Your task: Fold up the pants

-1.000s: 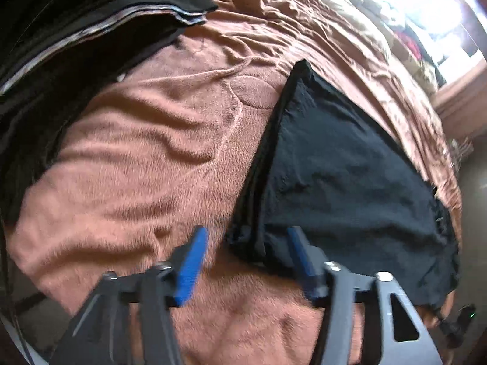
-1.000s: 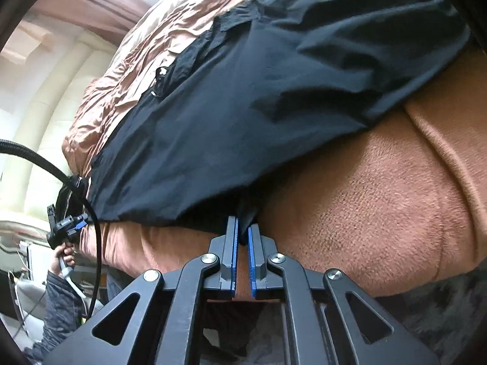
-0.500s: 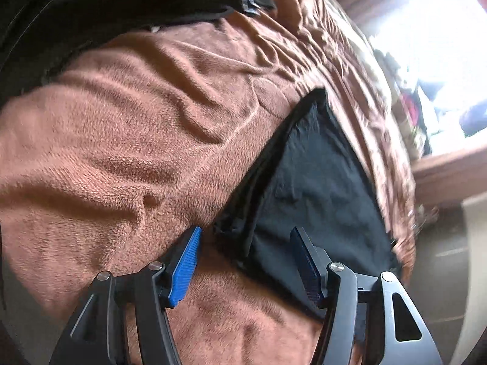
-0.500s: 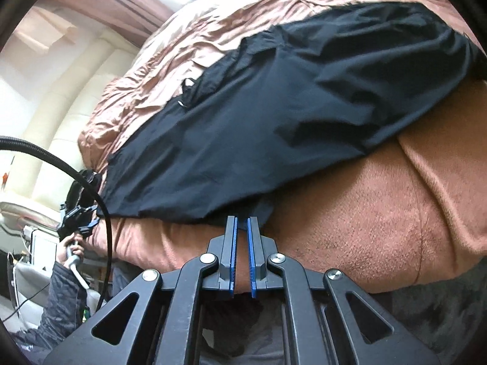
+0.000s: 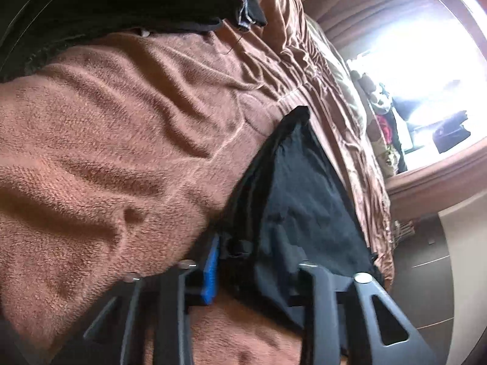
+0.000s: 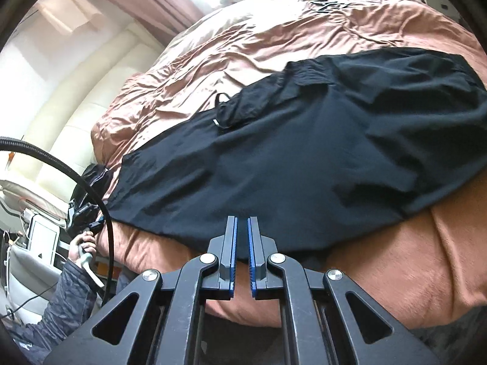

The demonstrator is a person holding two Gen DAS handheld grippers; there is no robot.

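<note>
Scene: black pants [image 6: 304, 152] lie spread across a brown blanket [image 5: 121, 152] on a bed [image 6: 274, 30], their near hem at the blanket's edge closest to the person.
Left tool: the left tool [image 5: 255, 269] sits at the pants' near corner; its jaws have just been closing, and a bunched fold of black cloth is between them, so it reads as gripping the pants.
Right tool: the right tool [image 6: 242, 255] is pinched almost fully closed just before the near hem; whether any cloth is caught between the blue pads is hard to tell, and the slit between them looks empty.
Done so far: the pants appear laid out lengthwise, possibly already doubled leg over leg, with a drawstring [image 6: 222, 103] showing on the far side of the pants.
Left to do: no crosswise fold is visible yet; the length still has to be brought over itself and smoothed.
Progress: early, by this judgement, with the corners only now being taken up.
Also in view: a pile of dark clothes [image 5: 137, 0] rests beyond the pants, well apart from them.
</note>
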